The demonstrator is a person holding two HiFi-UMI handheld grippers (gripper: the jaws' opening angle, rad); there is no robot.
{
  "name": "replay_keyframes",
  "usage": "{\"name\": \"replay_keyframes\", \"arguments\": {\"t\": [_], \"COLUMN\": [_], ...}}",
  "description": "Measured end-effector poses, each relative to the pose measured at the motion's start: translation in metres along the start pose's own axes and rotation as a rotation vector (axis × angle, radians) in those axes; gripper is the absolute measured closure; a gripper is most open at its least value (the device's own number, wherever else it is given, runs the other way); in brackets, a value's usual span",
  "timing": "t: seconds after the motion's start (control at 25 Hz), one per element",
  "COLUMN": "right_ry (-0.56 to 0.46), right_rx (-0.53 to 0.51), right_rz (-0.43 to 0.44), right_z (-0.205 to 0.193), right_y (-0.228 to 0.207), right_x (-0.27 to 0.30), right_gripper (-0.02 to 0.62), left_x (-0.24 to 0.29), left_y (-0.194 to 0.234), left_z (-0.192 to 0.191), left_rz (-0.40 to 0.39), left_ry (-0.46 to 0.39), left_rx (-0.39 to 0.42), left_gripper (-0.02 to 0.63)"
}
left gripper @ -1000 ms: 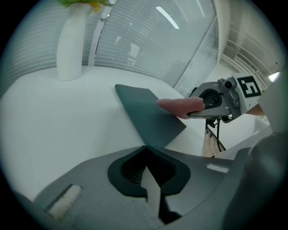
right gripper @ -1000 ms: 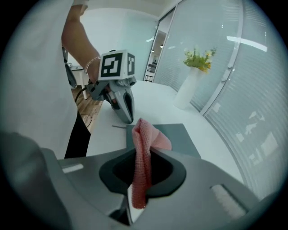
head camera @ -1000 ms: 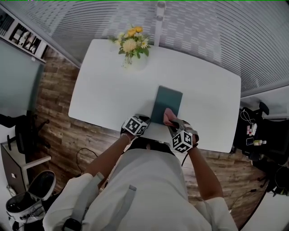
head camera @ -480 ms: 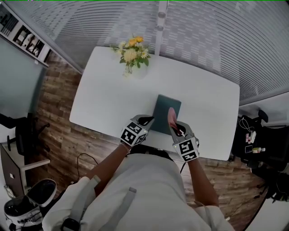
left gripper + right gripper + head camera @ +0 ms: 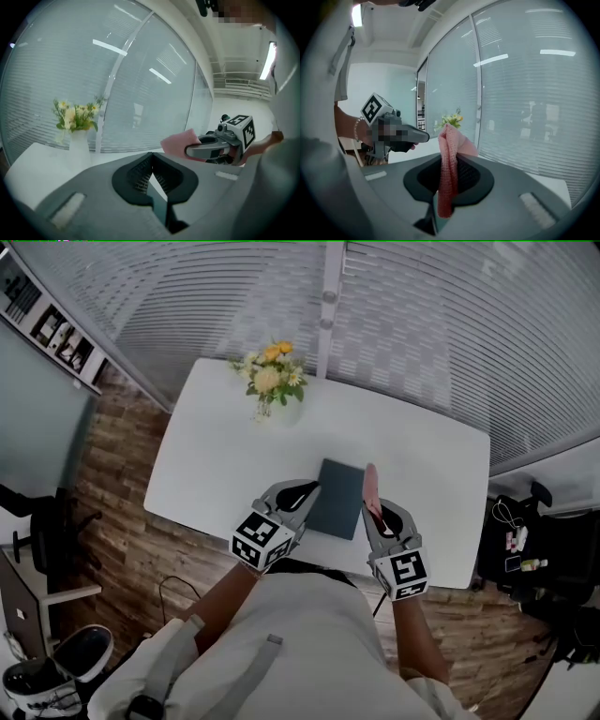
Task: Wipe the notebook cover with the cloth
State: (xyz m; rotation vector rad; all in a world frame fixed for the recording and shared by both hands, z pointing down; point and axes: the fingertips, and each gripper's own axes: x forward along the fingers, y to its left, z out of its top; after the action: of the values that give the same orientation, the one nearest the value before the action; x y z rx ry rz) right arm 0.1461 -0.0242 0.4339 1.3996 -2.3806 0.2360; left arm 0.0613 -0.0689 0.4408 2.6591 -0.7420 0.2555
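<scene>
A dark teal notebook (image 5: 339,500) lies flat on the white table (image 5: 216,446) near its front edge. Above the notebook's right edge, my right gripper (image 5: 371,502) is shut on a pink cloth (image 5: 369,480), which stands up out of the jaws. In the right gripper view the cloth (image 5: 448,173) hangs folded between the jaws of my right gripper (image 5: 449,161). My left gripper (image 5: 302,491) hovers at the notebook's left edge. Its jaws (image 5: 151,163) are shut with nothing in them. Both gripper views look level, toward the window.
A white vase of yellow flowers (image 5: 270,381) stands at the table's far left. Window blinds (image 5: 422,324) run behind the table. Wood floor (image 5: 122,512) lies to the left, and dark clutter (image 5: 525,549) sits off the table's right end.
Both grippers have risen and drawn back toward me. The cloth has come up off the notebook's near end and now stands over its right edge.
</scene>
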Motion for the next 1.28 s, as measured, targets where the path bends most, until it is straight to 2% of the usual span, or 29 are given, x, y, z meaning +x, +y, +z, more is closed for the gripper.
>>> {"name": "replay_keyframes", "arguments": {"t": [0.28, 0.48, 0.68, 0.96, 1.28], "right_ry": [-0.124, -0.19, -0.228, -0.275, -0.302], "right_rx": [-0.018, -0.011, -0.03, 0.01, 0.02], "right_rz": [-0.046, -0.074, -0.107, -0.136, -0.159], "right_z": [0.07, 0.116, 0.141, 0.162, 0.174], "right_y": [-0.006, -0.01, -0.027, -0.037, -0.045], "right_x": [-0.025, -0.041, -0.055, -0.066, -0.07], "right_gripper": [0.558, 0.558, 0.558, 0.558, 0.558], "left_x": [-0.013, -0.023, -0.028, -0.032, -0.03], "left_y": [-0.017, -0.032, -0.041, -0.047, -0.045], "left_z": [0.072, 0.106, 0.142, 0.167, 0.176], "left_rz": [-0.012, -0.032, -0.049, -0.059, -0.055], "left_ry": [-0.147, -0.208, -0.247, -0.268, -0.28], "left_rx": [0.059, 0.096, 0.124, 0.148, 0.169], "left_gripper": [0.604, 0.604, 0.604, 0.604, 0.604]}}
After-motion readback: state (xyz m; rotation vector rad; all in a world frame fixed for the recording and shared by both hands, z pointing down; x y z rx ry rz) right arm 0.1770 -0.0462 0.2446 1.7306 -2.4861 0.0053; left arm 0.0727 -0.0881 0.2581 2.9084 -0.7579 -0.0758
